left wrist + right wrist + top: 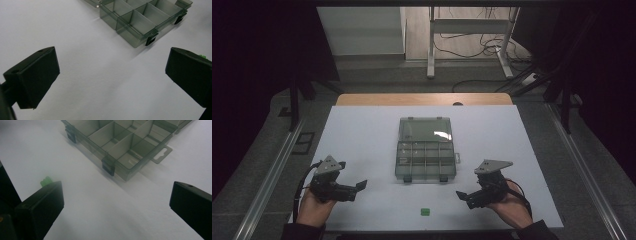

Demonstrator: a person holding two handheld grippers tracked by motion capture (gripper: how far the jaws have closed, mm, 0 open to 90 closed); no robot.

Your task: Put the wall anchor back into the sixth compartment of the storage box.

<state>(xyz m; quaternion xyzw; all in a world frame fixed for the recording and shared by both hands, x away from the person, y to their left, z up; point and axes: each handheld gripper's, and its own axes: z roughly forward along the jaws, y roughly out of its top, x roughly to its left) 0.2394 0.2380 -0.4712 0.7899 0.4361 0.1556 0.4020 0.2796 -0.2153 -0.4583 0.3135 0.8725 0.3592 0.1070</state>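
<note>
left tongs [361,186] held low over the near left of the white tabletop [362,135], jaws spread wide, nothing between them, only bare surface seen in the left gripper view [110,75]. right tongs [462,196] held low over the near right, likewise gaping wide and empty [117,202]. both pointed inward toward each other, well apart.

small green block [425,212] lying on the tabletop near the front edge, between the two tongs, touched by neither; peeking out behind the right-hand jaw in the left gripper view [203,56] and behind the left-hand jaw in the right gripper view [46,181].

clear smoky compartment box [426,161] resting mid-tabletop, beyond the block, lid [425,129] thrown open and lying flat on the far side. dividers visible, compartments apparently bare as far as can be made out [140,20] [120,142]. black latches [407,179] along the near edge, hang tab [162,153] sticking out at the box's right end.
</note>
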